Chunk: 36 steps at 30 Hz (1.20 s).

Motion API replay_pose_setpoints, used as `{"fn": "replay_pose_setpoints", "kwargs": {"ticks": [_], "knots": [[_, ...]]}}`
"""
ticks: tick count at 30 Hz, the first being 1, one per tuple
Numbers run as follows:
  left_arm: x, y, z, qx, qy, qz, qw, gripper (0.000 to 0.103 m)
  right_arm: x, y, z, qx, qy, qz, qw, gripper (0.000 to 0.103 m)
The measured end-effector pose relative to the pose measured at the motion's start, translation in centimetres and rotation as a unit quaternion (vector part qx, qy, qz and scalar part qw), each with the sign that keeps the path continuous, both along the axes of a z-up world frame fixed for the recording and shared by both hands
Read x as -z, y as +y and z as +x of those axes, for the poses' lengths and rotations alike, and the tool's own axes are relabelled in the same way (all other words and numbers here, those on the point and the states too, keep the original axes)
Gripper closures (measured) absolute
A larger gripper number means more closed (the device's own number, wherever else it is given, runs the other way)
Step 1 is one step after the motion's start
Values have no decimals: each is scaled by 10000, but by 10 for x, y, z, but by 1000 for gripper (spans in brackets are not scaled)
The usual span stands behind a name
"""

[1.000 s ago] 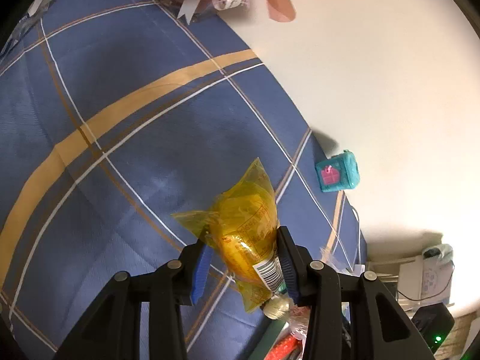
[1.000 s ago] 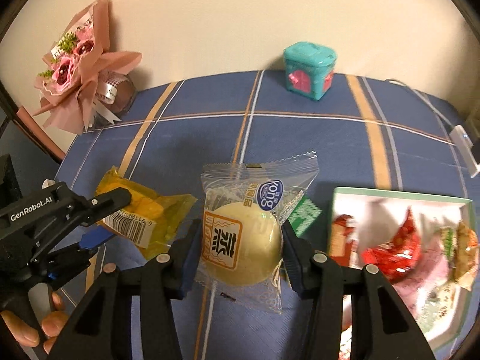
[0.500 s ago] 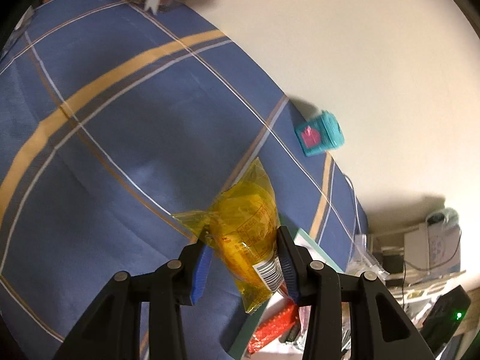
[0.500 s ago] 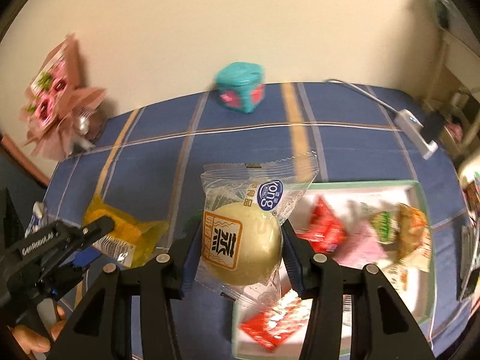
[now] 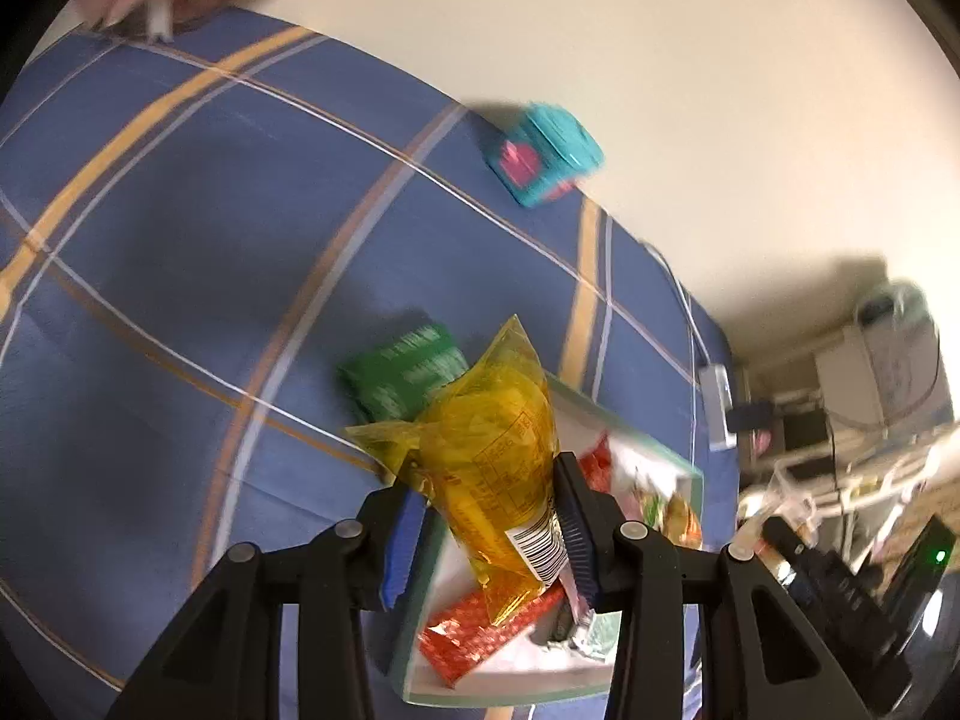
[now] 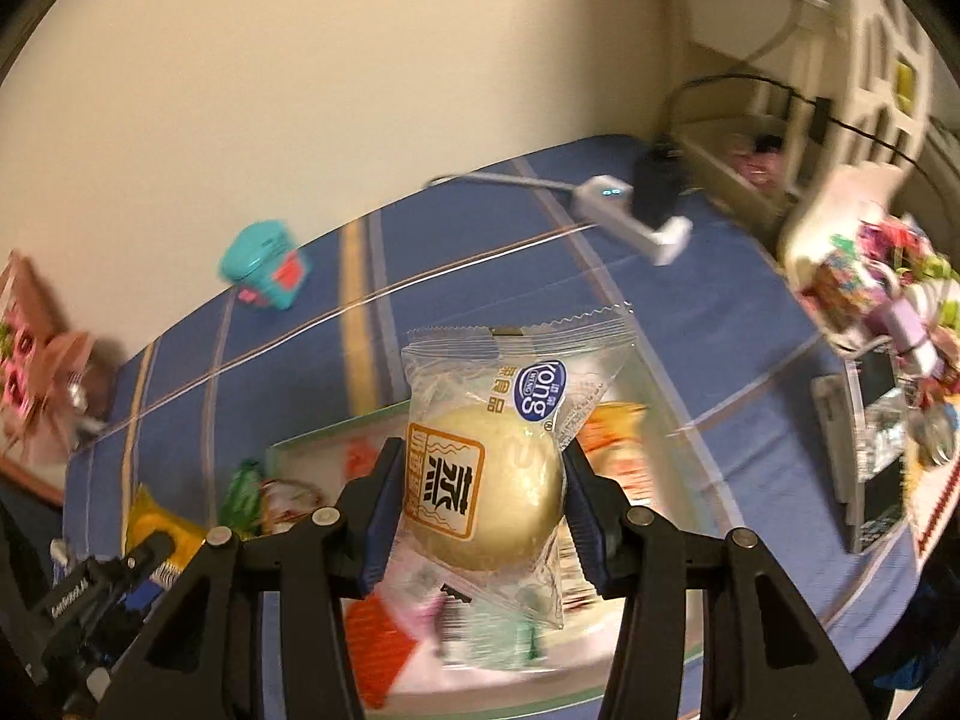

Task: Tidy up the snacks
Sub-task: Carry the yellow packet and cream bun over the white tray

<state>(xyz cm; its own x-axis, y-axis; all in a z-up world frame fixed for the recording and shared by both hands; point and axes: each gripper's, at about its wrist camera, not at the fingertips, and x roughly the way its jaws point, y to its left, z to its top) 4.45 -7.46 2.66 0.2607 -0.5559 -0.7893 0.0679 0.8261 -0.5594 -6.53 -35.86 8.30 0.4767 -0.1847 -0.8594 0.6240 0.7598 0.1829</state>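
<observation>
Two grippers, one snack each. Left gripper [image 5: 489,531]: fingers [image 5: 575,525] clamped on a yellow snack packet [image 5: 492,468], pinched at its lower half, barcode end nearest the camera, top corner pointing away; held in the air over the near-left corner of the tray [image 5: 420,648]. Right gripper [image 6: 480,525]: fingers [image 6: 378,525] closed on both sides of a clear-wrapped round bun [image 6: 498,498], the pale bun squarely between the pads, crimped top edge and blue round logo standing above them; held above the tray's [image 6: 312,441] middle.

One white tray with a green rim, lying on the blue plaid cloth [image 5: 180,240]. Inside: several wrapped snacks, among them a red packet [image 5: 480,636] at the near end and red and orange wrappers further in; exact count not readable through the blur. One green packet [image 5: 408,372] outside the tray, on the cloth just beside its far-left corner.

One teal box [image 5: 543,156] with a pink panel near the wall, well apart from the tray. One pink bouquet [image 6: 36,372] at the cloth's left edge. One white power strip [image 6: 630,222] with a cable at the far right corner.
</observation>
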Motion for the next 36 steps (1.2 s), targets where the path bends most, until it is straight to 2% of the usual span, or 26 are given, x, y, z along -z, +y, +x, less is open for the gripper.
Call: {"fn": "replay_pose_setpoints", "kwargs": {"ticks": [5, 13, 26, 36], "knots": [[3, -30, -11, 398, 23, 187, 9990, 59, 2, -23, -14, 181, 34, 12, 9998, 51], [12, -60, -20, 846, 77, 504, 9951, 59, 7, -24, -13, 51, 97, 57, 9999, 51], [30, -79, -27, 1268, 272, 738, 9888, 58, 52, 0, 10, -430, 713, 287, 9961, 51], [39, -89, -31, 1379, 206, 949, 9857, 56, 75, 8, 16, -526, 1069, 324, 9924, 49]]}}
